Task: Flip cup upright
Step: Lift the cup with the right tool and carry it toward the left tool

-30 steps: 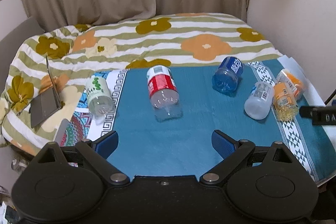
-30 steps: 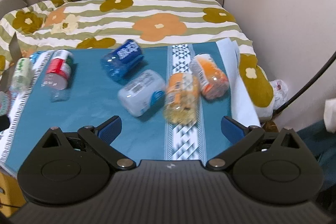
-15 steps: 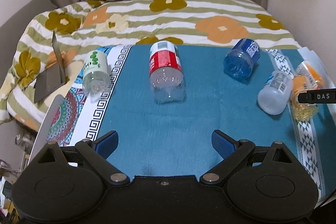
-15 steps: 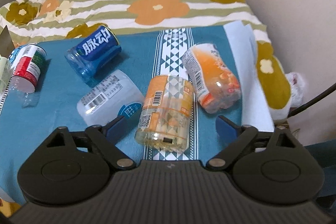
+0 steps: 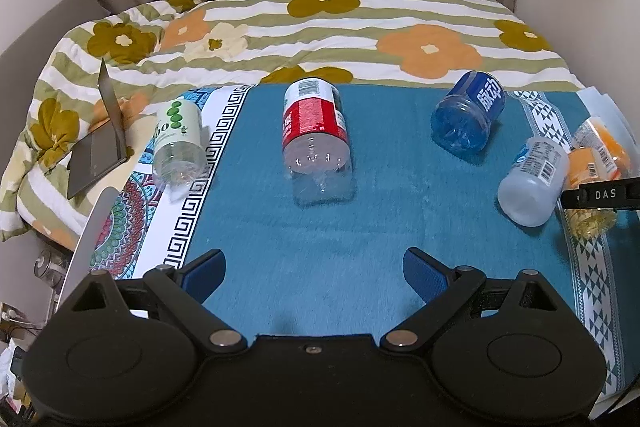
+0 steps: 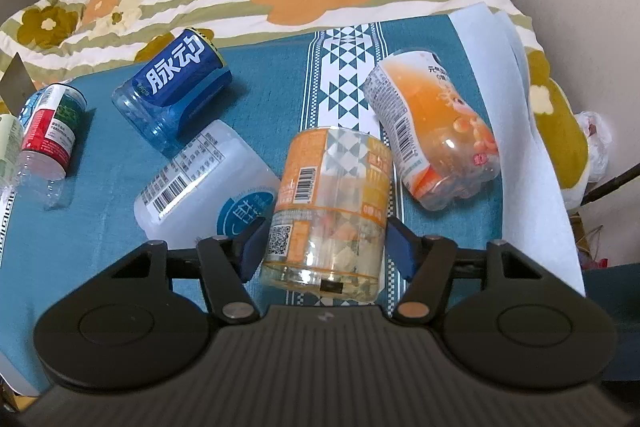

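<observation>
Several cut-bottle cups lie on their sides on a teal mat (image 5: 280, 227). My right gripper (image 6: 326, 247) has its blue pads against both sides of the orange-labelled clear cup (image 6: 332, 203), which lies on the mat with its base toward the camera. That cup also shows at the right edge of the left wrist view (image 5: 588, 171), behind a black finger of the right gripper. My left gripper (image 5: 314, 273) is open and empty above the mat, short of the red-labelled cup (image 5: 316, 139).
Other cups lying down: green-labelled (image 5: 178, 143), blue (image 6: 172, 91), white (image 6: 204, 183), orange fruit-print (image 6: 436, 123). A floral quilt (image 5: 320, 27) covers the bed behind. A laptop (image 5: 100, 143) stands at the left. Walls rise on the right.
My right gripper has come forward over the orange-labelled cup and narrowed its jaws onto it. The left gripper has drifted slightly and stays open.
</observation>
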Action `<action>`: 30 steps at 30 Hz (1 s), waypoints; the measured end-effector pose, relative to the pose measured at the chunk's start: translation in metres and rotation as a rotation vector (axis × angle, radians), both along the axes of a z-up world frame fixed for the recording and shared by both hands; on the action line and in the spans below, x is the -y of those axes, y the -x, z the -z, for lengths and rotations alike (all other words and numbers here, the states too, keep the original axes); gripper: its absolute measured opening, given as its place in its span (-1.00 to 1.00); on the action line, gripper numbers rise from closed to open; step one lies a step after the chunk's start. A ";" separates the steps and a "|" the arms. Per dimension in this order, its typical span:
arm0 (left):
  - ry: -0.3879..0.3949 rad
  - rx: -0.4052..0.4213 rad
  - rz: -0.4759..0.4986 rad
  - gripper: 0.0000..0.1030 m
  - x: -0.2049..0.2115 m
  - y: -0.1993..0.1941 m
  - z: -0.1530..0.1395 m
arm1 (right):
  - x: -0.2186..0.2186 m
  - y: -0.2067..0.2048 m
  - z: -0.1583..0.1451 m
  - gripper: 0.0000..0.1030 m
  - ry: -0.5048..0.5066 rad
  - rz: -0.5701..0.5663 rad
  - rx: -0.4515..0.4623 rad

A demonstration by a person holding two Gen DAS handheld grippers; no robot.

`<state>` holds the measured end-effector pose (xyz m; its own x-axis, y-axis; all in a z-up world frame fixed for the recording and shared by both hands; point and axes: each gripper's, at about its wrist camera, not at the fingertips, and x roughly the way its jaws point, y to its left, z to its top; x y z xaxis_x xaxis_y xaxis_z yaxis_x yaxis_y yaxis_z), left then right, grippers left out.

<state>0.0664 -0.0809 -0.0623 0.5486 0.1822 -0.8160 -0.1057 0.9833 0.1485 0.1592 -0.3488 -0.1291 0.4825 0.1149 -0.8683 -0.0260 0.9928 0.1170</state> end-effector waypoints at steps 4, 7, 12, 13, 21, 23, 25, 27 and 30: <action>0.006 0.006 0.008 0.90 -0.002 0.002 -0.001 | 0.001 0.003 -0.002 0.50 -0.001 0.011 0.004; 0.015 0.013 0.013 0.90 -0.005 0.006 -0.003 | 0.000 0.007 -0.005 0.50 0.008 0.017 0.011; 0.033 0.029 0.025 0.90 -0.014 0.014 -0.007 | -0.005 0.022 -0.018 0.50 0.024 0.030 0.035; 0.036 0.033 0.028 0.90 -0.016 0.015 -0.008 | -0.006 0.026 -0.022 0.50 0.026 0.033 0.041; 0.065 0.075 0.064 0.90 -0.042 0.032 -0.022 | -0.041 0.064 -0.057 0.50 0.017 0.019 0.077; 0.073 0.081 0.071 0.90 -0.050 0.037 -0.025 | -0.056 0.072 -0.061 0.50 0.005 0.008 0.073; 0.079 0.085 0.079 0.90 -0.059 0.041 -0.027 | -0.073 0.079 -0.062 0.50 -0.005 -0.004 0.066; 0.081 0.085 0.086 0.90 -0.068 0.045 -0.027 | -0.091 0.084 -0.060 0.50 -0.017 -0.014 0.056; 0.083 0.081 0.094 0.90 -0.082 0.048 -0.025 | -0.116 0.089 -0.052 0.50 -0.026 -0.031 0.043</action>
<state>0.0181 0.0015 -0.0378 0.6247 0.0608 -0.7785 -0.0207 0.9979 0.0614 0.0706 -0.2330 -0.0774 0.5154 0.1530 -0.8432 -0.0623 0.9880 0.1412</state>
